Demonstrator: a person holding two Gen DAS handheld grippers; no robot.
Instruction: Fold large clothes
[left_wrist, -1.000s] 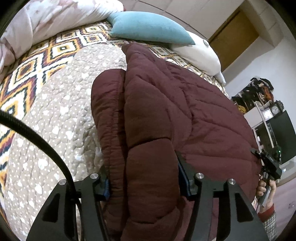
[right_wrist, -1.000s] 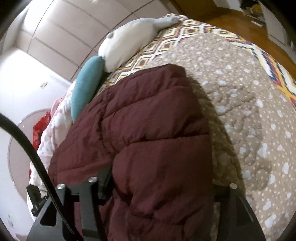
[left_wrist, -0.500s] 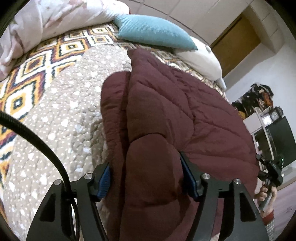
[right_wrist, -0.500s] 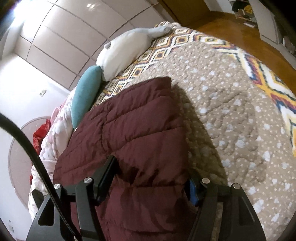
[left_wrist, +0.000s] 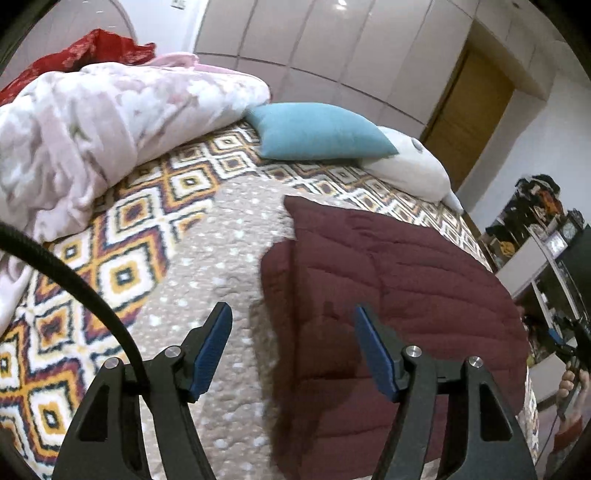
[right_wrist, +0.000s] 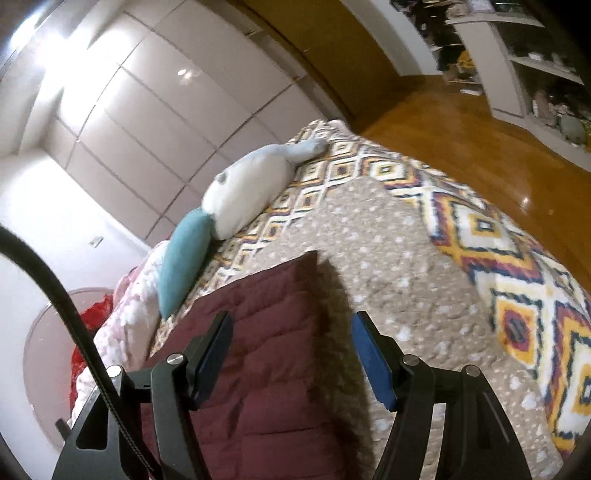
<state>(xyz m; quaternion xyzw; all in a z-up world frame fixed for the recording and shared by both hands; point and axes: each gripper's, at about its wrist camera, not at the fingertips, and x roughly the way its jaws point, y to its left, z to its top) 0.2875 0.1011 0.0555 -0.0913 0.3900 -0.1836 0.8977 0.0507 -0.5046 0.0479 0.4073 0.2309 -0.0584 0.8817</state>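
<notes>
left wrist view: left gripper (left_wrist: 291, 321) has its fingers (left_wrist: 212, 350) spread wide with nothing between them, hovering over the near left edge of the maroon puffer jacket (left_wrist: 399, 295). jacket lies flat on the bed (left_wrist: 207, 266), folded into a thick quilted slab, on the dotted beige quilt and nearer the camera than the teal pillow (left_wrist: 317, 133). the white seal plush (left_wrist: 410, 166) sits just right of the teal pillow and a bunched pink comforter (left_wrist: 85, 125) lies well left of it. a folded-in strip, maybe a sleeve, runs along the jacket's left side. the right gripper is tiny at the jacket's far right edge, too small to read there. right wrist view: right gripper (right_wrist: 291, 343) also has fingers (right_wrist: 373, 362) spread apart and empty, above the jacket's right edge (right_wrist: 273, 332), whose far corner points toward the teal pillow (right_wrist: 183, 258); wood floor shows beyond the bed. handling guess: jacket looks soft, puffy and light but bulky, shell likely slick, so it should spring back and slide if pinched on a padded bulge. better to take hold at a hem or corner where layers compress thin, one gripper per side, pinching through all layers so the fold moves as one.
</notes>
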